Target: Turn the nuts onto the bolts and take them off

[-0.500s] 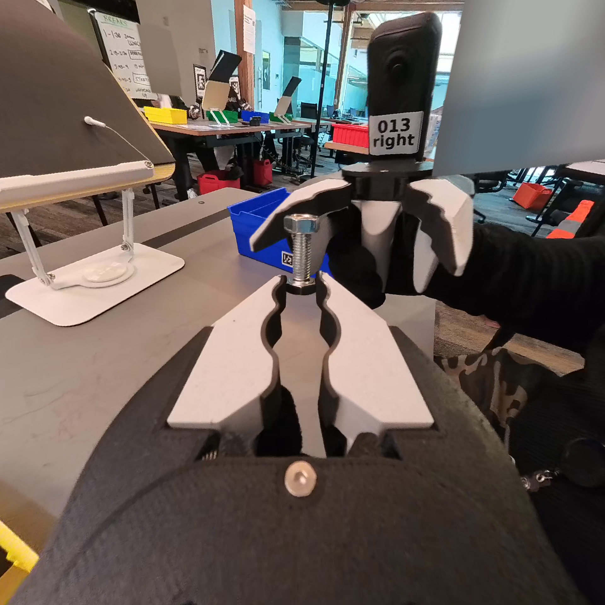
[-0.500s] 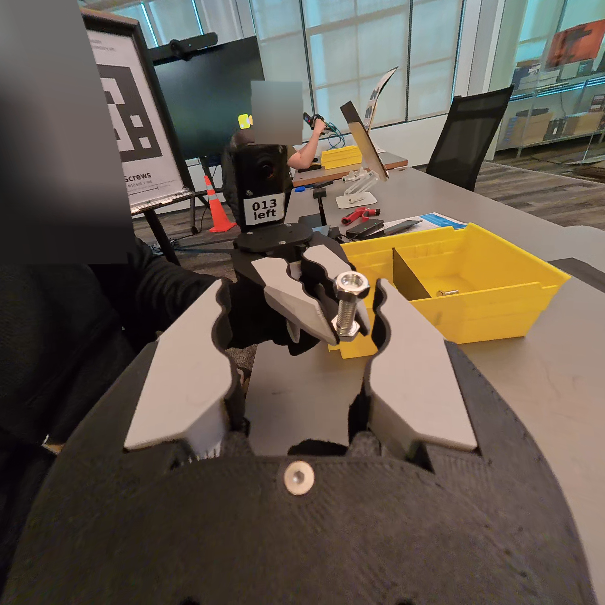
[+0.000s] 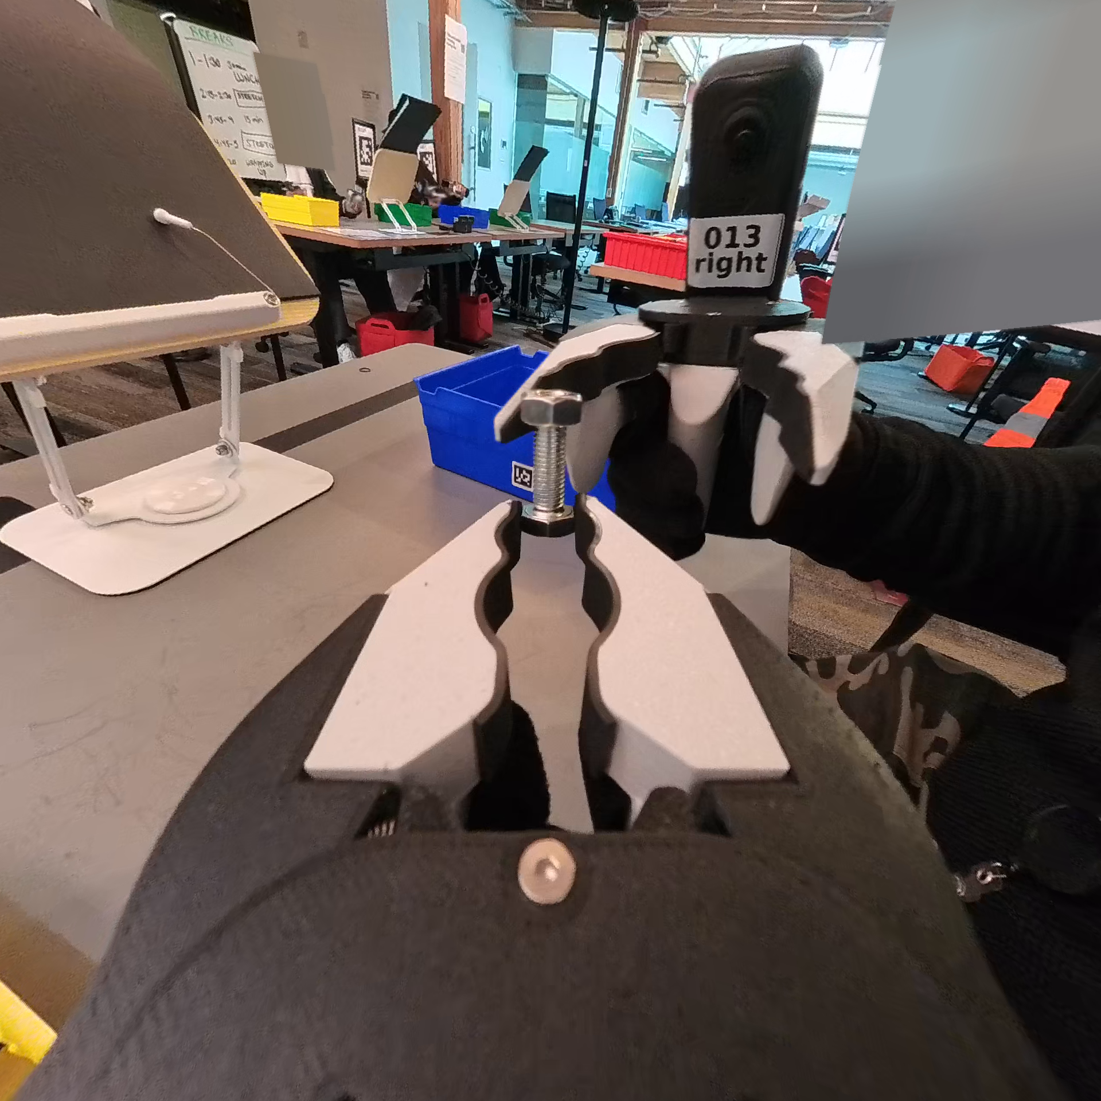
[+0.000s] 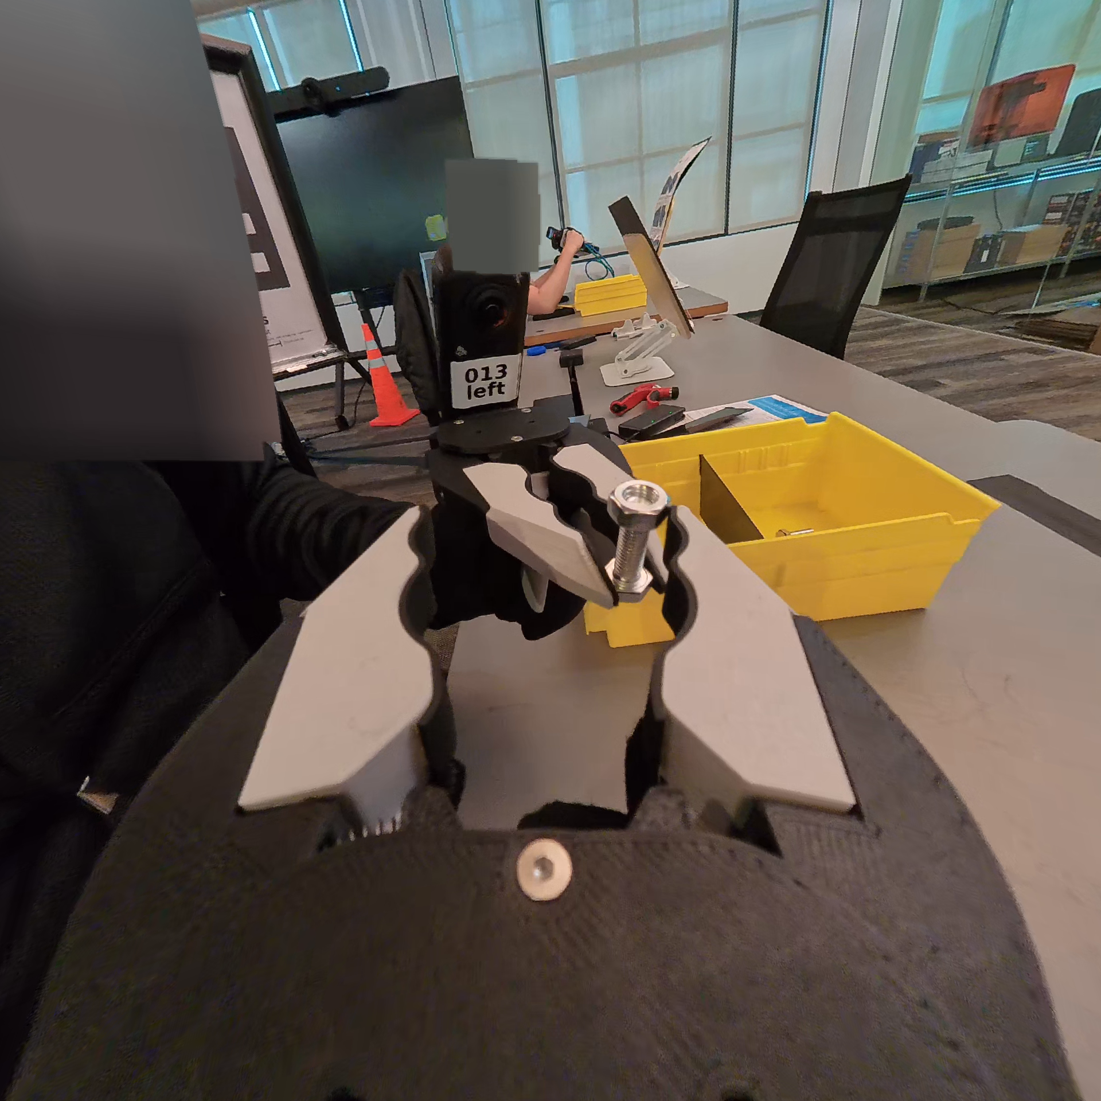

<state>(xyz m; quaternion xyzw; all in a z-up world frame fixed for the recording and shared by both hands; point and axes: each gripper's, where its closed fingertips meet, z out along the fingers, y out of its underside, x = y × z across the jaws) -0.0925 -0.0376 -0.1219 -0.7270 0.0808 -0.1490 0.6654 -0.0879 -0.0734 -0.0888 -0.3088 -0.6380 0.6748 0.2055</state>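
Between the tips of the left gripper (image 3: 547, 524), the bolt (image 3: 549, 470) stands upright, clamped by its head; the nut (image 3: 551, 407) sits at its top end. Right gripper (image 4: 547, 557) spread apart around the nut, right finger (image 4: 691, 572) just beside it.

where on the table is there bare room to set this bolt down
Bare grey table lies between the white stand and the left hand-held gripper, and right of the yellow bin. It is crowded around the bolt, where both hand-held grippers meet.
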